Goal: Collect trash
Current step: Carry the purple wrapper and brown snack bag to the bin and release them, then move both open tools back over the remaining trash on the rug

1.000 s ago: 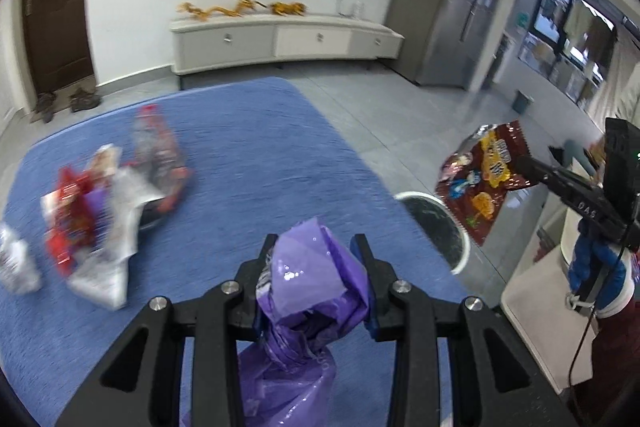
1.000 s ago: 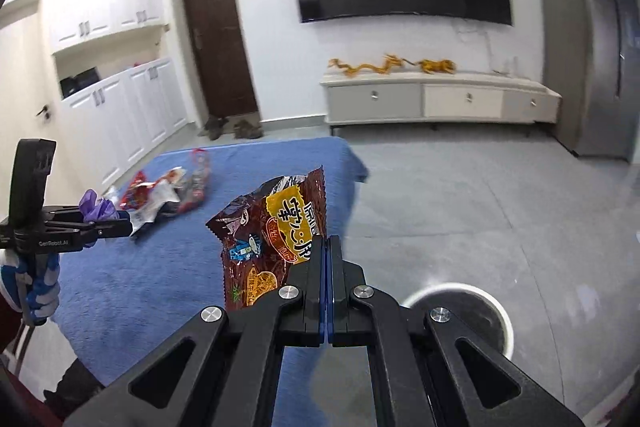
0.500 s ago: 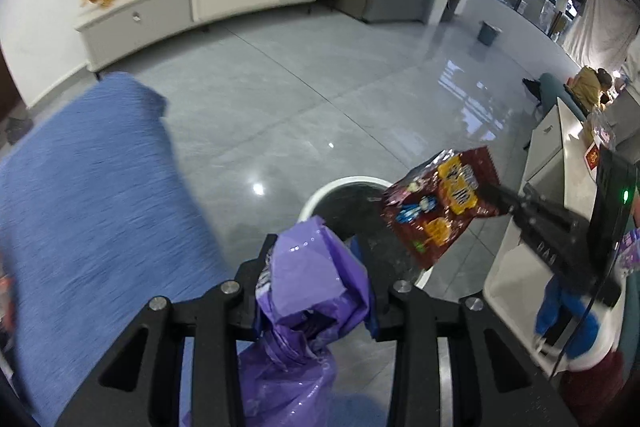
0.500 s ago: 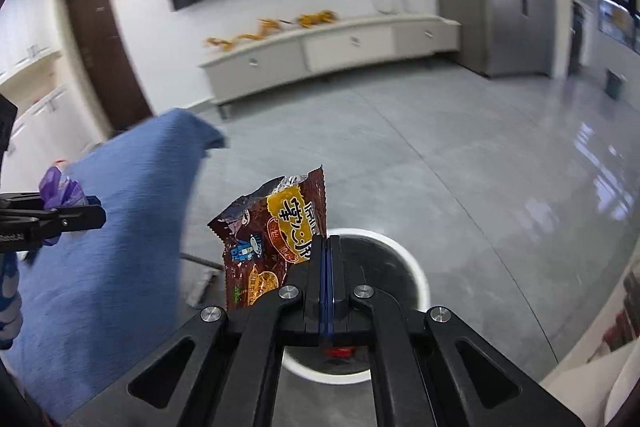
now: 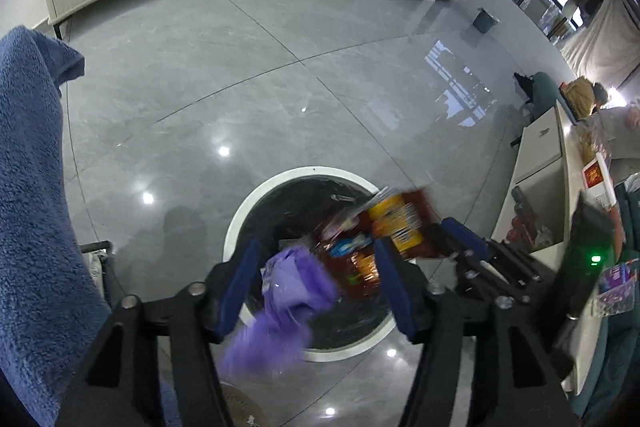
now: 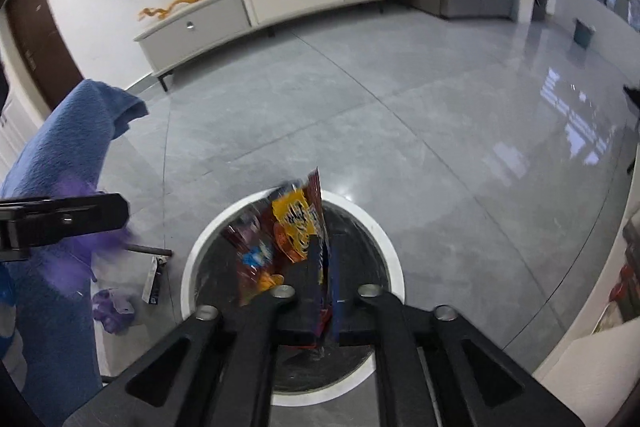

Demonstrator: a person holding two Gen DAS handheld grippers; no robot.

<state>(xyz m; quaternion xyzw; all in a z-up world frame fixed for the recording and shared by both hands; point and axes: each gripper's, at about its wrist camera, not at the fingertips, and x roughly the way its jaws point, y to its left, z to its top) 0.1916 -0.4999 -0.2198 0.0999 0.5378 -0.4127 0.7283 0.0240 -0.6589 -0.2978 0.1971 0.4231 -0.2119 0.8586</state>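
Both grippers were over the round white-rimmed bin (image 5: 240, 223) on the grey tiled floor (image 5: 280, 75).

Left gripper (image 5: 316, 291): jaws opening, blue pads spread wide. The purple bag (image 5: 288, 291) sat blurred between them, clear of both pads, so it was no longer pinched. It hung over the near edge of the bin's opening.

Right gripper (image 6: 325, 259): jaws opening, with a narrow gap showing between the pads. The brown and yellow snack wrapper (image 6: 280, 235) was still between them, standing up out of the fingers and blurred. From the right wrist view it looked loose rather than pressed, though I could not tell for sure whether one pad still touched it. It was directly above the dark bin opening (image 6: 360, 259). In the left wrist view the same wrapper (image 5: 396, 223) showed at the right gripper's tips (image 5: 444, 239), over the bin's right side.

The bin had a dark liner, and some coloured trash was dimly visible inside.

A blue towel-like cloth (image 5: 32, 187) covered the table edge on the left in both views. On the floor beside the bin, near the cloth, lay a small purple scrap (image 6: 112, 307) and a small flat packet (image 6: 154, 279).

A pale low cabinet (image 6: 280, 3) stood along the far wall.
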